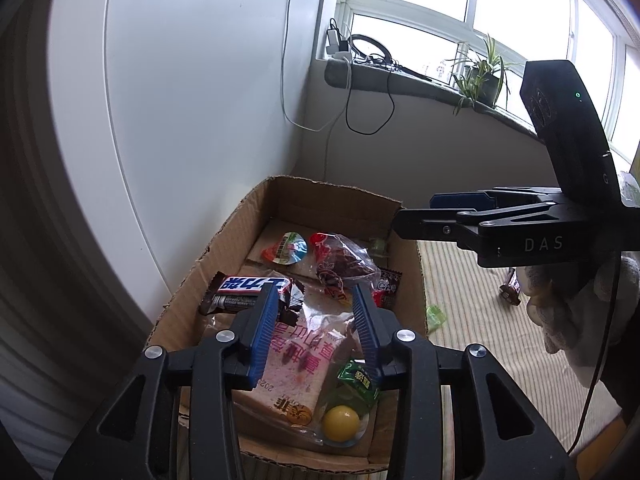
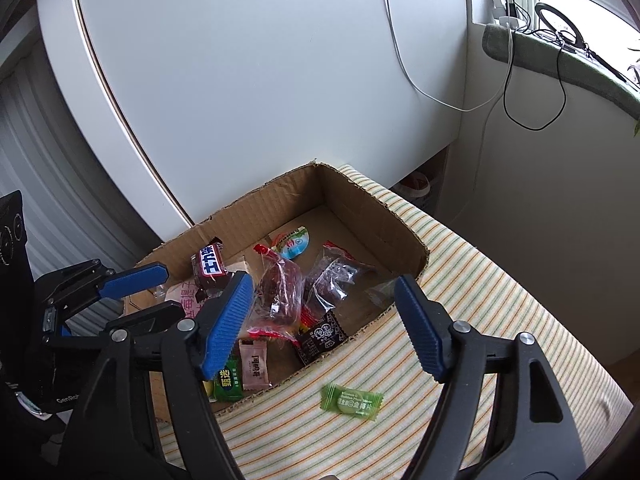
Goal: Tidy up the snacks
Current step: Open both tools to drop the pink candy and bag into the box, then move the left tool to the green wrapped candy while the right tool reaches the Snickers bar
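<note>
A shallow cardboard box [image 1: 304, 196] [image 2: 372, 208] sits on a striped cloth and holds several snacks: a brown chocolate bar [image 1: 248, 290] [image 2: 212, 264], a pink bread pack [image 1: 296, 364], clear bags of red snacks [image 1: 340, 264] [image 2: 278, 292], a jelly cup [image 1: 290, 248] [image 2: 294, 244], a yellow jelly [image 1: 340, 424]. A green candy [image 2: 352, 398] [image 1: 435, 316] lies on the cloth outside the box. My left gripper [image 1: 318, 328] is open and empty over the box. My right gripper [image 2: 324, 320] is open and empty, above the box's near edge.
The striped cloth [image 2: 480, 280] covers the surface. A white panel [image 2: 260, 80] stands behind the box. A windowsill [image 1: 400, 76] with cables and a plant [image 1: 480, 76] is at the back right. A small brown wrapper [image 1: 510, 292] lies on the cloth.
</note>
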Tool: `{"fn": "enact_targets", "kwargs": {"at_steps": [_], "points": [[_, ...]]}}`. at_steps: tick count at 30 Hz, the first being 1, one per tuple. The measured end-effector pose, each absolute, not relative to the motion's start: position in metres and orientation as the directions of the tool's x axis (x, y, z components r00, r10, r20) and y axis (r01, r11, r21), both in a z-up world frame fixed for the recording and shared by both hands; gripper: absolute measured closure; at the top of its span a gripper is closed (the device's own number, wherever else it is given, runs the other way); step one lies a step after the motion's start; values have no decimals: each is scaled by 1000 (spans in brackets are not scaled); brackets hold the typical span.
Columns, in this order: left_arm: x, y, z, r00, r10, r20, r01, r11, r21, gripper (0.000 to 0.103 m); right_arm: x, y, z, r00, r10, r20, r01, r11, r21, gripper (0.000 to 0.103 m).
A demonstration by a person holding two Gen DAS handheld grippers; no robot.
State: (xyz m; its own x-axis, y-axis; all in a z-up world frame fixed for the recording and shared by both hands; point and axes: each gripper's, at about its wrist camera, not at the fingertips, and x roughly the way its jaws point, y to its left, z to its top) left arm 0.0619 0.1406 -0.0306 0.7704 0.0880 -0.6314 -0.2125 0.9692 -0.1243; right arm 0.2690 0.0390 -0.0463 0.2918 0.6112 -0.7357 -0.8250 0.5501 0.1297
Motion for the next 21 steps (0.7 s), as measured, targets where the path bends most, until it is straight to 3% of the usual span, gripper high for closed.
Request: {"fn": "enact_targets", "kwargs": {"at_steps": [21], "points": [[62, 55, -18, 799, -37, -600, -76, 984, -161, 66, 278, -125, -34, 430, 565, -704, -731, 676, 96, 27]]}}
